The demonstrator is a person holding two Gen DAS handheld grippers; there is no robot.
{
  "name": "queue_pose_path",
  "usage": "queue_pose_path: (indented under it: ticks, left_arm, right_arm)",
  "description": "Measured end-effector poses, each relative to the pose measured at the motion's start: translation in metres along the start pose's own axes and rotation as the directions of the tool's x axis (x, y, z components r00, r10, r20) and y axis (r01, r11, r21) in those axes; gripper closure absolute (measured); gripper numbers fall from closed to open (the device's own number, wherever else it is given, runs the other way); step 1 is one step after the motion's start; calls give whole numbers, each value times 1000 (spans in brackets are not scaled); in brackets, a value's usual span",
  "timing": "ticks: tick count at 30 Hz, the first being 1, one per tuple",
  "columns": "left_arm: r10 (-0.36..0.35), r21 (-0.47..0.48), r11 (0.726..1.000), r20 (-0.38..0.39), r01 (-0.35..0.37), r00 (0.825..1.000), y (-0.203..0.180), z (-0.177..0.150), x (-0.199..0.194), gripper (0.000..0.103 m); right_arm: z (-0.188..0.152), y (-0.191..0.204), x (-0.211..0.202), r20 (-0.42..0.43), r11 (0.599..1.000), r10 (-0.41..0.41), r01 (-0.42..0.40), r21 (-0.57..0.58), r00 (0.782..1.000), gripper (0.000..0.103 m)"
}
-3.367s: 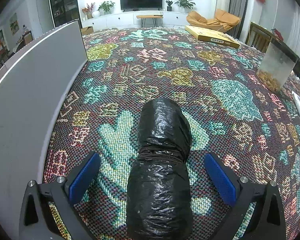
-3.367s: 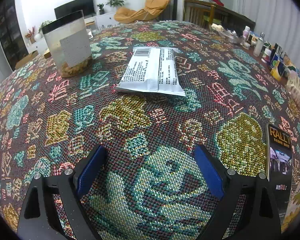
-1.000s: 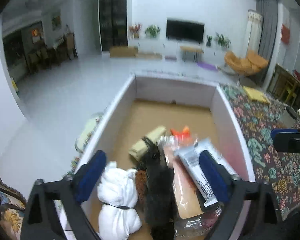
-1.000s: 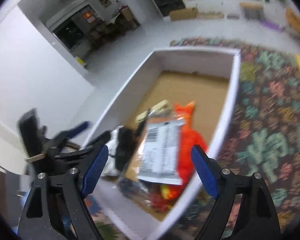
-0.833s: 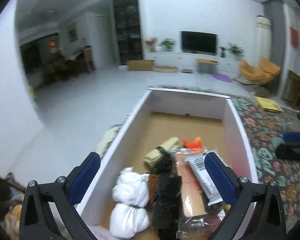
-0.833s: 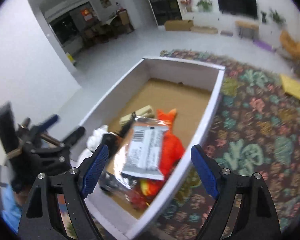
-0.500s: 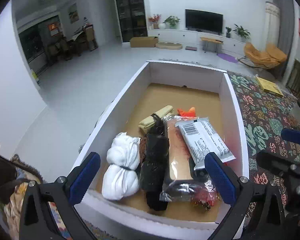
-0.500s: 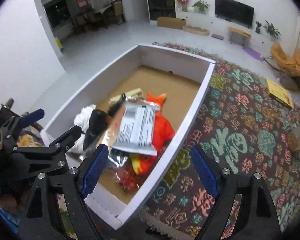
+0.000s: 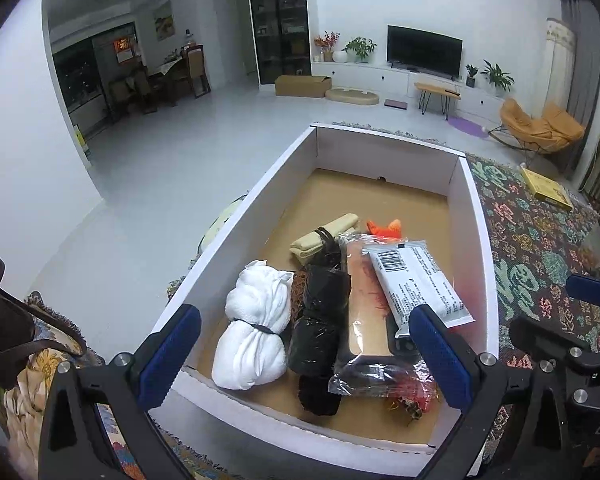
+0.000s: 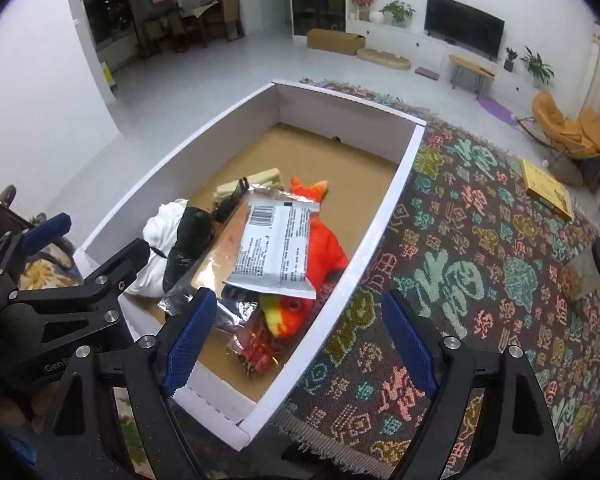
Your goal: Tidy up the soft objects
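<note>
Both grippers hang empty above the white box (image 9: 474, 216), which sits at the patterned table's left edge. The left gripper (image 9: 300, 354) has jaws spread wide; so does the right gripper (image 10: 300, 338). Left to right along the box's near end lie a white cloth bundle (image 9: 256, 332), a black wrapped roll (image 9: 320, 320) and a grey snack packet (image 9: 418, 280), which lies loose atop the pile and could slide off if nudged.

The white box (image 9: 476, 216) fills the middle of the frame, holding a white cloth bundle (image 9: 256, 328), a black bag roll (image 9: 322, 320) and a grey packet (image 9: 418, 280) side by side. The left gripper (image 9: 306, 356) spreads empty fingers (image 9: 168, 352) across the lower frame.
</note>
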State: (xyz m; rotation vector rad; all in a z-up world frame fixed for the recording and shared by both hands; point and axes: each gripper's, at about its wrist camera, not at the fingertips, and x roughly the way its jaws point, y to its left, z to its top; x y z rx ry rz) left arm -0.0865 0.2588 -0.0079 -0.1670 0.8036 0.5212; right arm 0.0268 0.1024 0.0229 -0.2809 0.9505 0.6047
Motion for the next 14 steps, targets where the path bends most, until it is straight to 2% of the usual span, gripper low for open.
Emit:
queue_pose_path:
  ticks: [8,12,14]
  left_arm:
    - [17,-7,1000,-2,-17,1000,3,1,2,0]
    - [-22,-23,1000,-32,21,999,6,-1,9,0]
    - [-14,-22,1000,-30,14,999,6,-2,10,0]
  right_arm:
    - [-1,0,-1,4,1000,0,0,2,1000,16]
    - [-1,0,-2,5,1000,7,-7,5,1000,16]
    - [-2,1,-2,9,1000,14,-14,3,1000,16]
